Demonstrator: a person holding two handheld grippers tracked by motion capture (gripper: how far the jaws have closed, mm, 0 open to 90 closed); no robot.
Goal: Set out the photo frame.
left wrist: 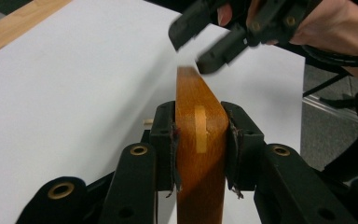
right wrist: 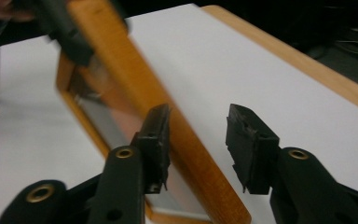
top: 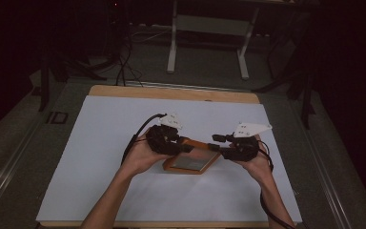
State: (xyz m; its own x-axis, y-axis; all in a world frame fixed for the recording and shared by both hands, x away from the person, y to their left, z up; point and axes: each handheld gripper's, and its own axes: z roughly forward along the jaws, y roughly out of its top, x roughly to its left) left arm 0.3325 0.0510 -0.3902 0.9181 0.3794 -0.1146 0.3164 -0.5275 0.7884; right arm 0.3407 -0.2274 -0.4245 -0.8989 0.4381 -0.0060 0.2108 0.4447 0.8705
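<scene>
A wooden picture frame [top: 190,163] with a glass pane is tilted above the white sheet [top: 114,129]. My left gripper [top: 187,147] is shut on its left rail; in the left gripper view both pads [left wrist: 165,140] press the orange rail [left wrist: 200,79] from either side. My right gripper [top: 217,143] stands open at the frame's right end. In the right gripper view the frame's rail [right wrist: 121,60] runs slantwise past the left pad [right wrist: 156,135], with a gap to the right pad. The right gripper [left wrist: 193,42] also appears beyond the frame's far end in the left gripper view.
The white sheet covers a wooden tabletop [top: 171,92], whose bare edge shows at the back. Beyond it, on the grey floor, stand a white desk frame [top: 207,28] and dark cables [top: 123,67]. Wide free sheet lies left and in front of the hands.
</scene>
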